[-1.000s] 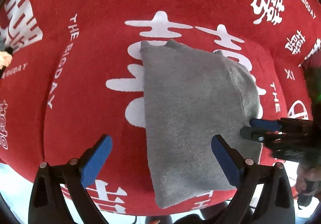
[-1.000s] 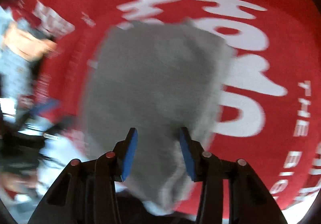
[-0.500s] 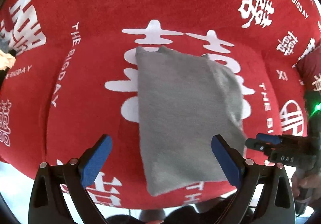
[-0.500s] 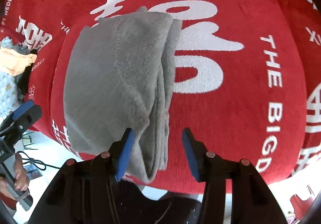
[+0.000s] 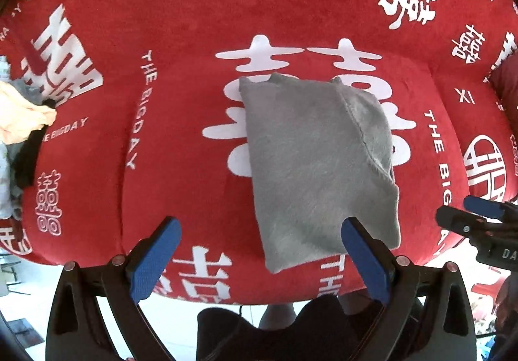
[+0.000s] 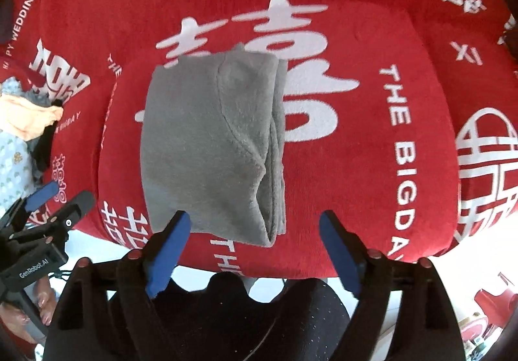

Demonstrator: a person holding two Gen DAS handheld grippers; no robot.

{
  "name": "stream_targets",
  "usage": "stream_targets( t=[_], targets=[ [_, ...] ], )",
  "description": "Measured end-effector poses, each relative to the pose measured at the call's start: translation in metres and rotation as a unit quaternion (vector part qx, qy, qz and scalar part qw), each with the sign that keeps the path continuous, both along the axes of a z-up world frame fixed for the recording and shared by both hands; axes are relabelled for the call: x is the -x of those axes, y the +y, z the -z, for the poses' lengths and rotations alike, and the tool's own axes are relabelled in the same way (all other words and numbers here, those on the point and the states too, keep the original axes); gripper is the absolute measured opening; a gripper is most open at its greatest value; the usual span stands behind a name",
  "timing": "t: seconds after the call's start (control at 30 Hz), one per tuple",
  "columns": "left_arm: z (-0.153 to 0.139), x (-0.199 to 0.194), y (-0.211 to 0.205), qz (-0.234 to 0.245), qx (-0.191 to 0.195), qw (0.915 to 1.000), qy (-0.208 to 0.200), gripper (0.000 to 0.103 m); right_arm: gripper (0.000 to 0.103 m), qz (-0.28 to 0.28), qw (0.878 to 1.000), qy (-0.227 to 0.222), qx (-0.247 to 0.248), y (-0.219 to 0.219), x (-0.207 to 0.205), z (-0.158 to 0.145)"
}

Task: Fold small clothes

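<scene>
Left hand-held gripper (image 5: pixel 259 259): blue-padded jaws spread wide, holding nothing, poised above the near edge of the cushion. Right hand-held gripper (image 6: pixel 254 251): jaws likewise wide and empty, the garment's near end lying beyond and between its pads. Grey fleece garment (image 6: pixel 213 147): folded into a compact oblong, layered edges stacked along its right side, resting free of both tools on the red plush seat cushion printed with white characters (image 6: pixel 372 141). A heap of pale yellow and patterned clothes (image 5: pixel 22 121) lies well apart at the left. Judged step: this fold appears complete; next would be setting the bundle aside or fetching another piece from the heap.
</scene>
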State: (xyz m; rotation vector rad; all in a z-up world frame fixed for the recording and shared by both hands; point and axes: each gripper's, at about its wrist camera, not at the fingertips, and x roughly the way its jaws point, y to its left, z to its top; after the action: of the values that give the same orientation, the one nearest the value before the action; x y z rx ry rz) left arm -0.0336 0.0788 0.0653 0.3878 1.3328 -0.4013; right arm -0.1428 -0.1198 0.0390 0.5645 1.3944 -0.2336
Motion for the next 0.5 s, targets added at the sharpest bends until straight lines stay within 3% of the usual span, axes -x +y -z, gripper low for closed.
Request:
stream_targets(
  t=[0.1,0.23,0.5],
  targets=[
    [-0.010,-0.001,0.005,-0.013,0.002,0.9999,0.010,0.100,0.103,0.008,1.000,-0.011,0.025,0.003,0.001,-0.017],
    [-0.024,-0.001,0.011,-0.020,0.005,0.9998,0.005,0.100,0.103,0.010,0.999,-0.024,0.036,0.007,-0.002,-0.035],
    [-0.041,-0.002,0.016,-0.018,0.000,0.9998,0.009,0.100,0.103,-0.012,0.999,-0.001,0.040,0.020,-0.009,-0.055]
  ],
)
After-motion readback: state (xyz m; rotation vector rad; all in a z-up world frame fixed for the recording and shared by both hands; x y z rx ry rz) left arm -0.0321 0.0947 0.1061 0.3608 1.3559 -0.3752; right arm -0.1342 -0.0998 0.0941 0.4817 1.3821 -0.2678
